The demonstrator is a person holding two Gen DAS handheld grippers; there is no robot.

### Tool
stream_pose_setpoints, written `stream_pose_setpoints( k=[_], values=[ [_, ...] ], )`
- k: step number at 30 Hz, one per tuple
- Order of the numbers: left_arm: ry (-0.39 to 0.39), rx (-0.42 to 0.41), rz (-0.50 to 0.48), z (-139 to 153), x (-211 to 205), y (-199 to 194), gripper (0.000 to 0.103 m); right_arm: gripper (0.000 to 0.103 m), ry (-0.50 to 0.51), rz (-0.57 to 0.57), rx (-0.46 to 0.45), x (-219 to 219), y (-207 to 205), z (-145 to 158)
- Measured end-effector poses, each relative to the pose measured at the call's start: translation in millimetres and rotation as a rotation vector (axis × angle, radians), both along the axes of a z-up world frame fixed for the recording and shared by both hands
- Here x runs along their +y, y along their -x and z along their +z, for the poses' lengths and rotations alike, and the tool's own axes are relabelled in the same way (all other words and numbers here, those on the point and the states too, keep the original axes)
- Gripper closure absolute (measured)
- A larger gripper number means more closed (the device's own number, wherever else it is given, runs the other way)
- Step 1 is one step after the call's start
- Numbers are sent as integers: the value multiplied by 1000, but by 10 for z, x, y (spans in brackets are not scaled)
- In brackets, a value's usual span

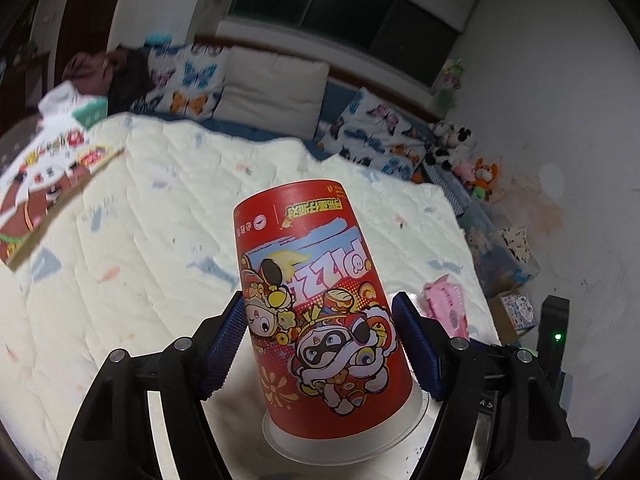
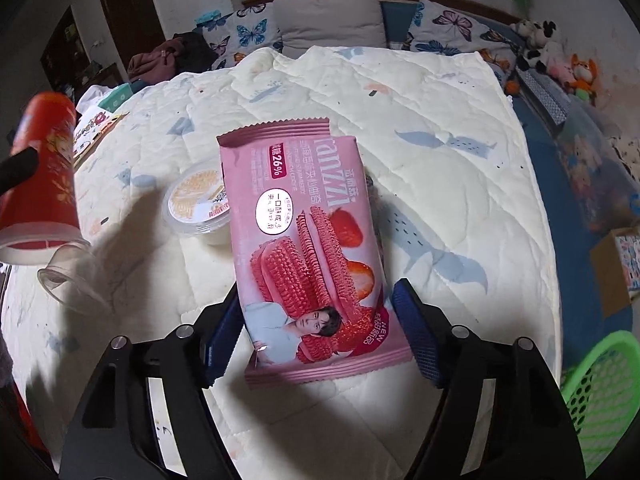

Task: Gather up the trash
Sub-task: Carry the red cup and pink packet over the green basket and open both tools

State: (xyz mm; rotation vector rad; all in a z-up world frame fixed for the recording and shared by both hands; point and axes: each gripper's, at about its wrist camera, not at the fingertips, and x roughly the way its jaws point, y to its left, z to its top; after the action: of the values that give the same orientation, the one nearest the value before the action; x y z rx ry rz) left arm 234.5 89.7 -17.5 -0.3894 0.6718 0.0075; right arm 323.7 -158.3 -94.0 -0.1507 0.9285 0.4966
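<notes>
Red paper, cartoon print all over it: that's the cup (image 1: 320, 304), caught between the left gripper (image 1: 320, 344), whose jaws pinch its sides with the blue pads (image 1: 224, 340) flat against the wall, the cup turned base away from the camera and its white rim nearest the lens. The right wrist view shows the same cup off at the left edge, lifted clear of the quilt (image 2: 420, 128), with a clear plastic cup (image 2: 68, 280) lying on its side just below it. Over on the other side, the right gripper (image 2: 316, 332) has its jaws around a pink cookie packet (image 2: 308, 248); the left pad sits against the packet's edge, the right pad just beside the other edge, and whether it presses I cannot tell. The packet lies along the gripper's line, far end overlapping a small round tub (image 2: 196, 204) resting on the quilt. A green mesh basket (image 2: 600, 392) shows at the lower right, off the bed's edge. Pillows (image 2: 328, 20) line the headboard.
</notes>
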Motion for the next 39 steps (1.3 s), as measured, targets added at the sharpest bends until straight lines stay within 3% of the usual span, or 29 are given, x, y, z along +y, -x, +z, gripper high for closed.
stream_pose_setpoints(
  k=[7,19,28,39],
  values=[
    [-20,-75,-13,320,-34,53,33,44,-64,-21,-19,-86,115,129],
    [-22,-142,-121,657,-458,170,33,45,-167,-68,-84,-491,617,494],
    [8,-127,-251,616,-990,124,33,45,-169,-205,-120,-1227,981,598],
    [-6,-99,-410,517,-1813,98,33,42,-129,-478,-73,-2450,1187,343]
  ],
)
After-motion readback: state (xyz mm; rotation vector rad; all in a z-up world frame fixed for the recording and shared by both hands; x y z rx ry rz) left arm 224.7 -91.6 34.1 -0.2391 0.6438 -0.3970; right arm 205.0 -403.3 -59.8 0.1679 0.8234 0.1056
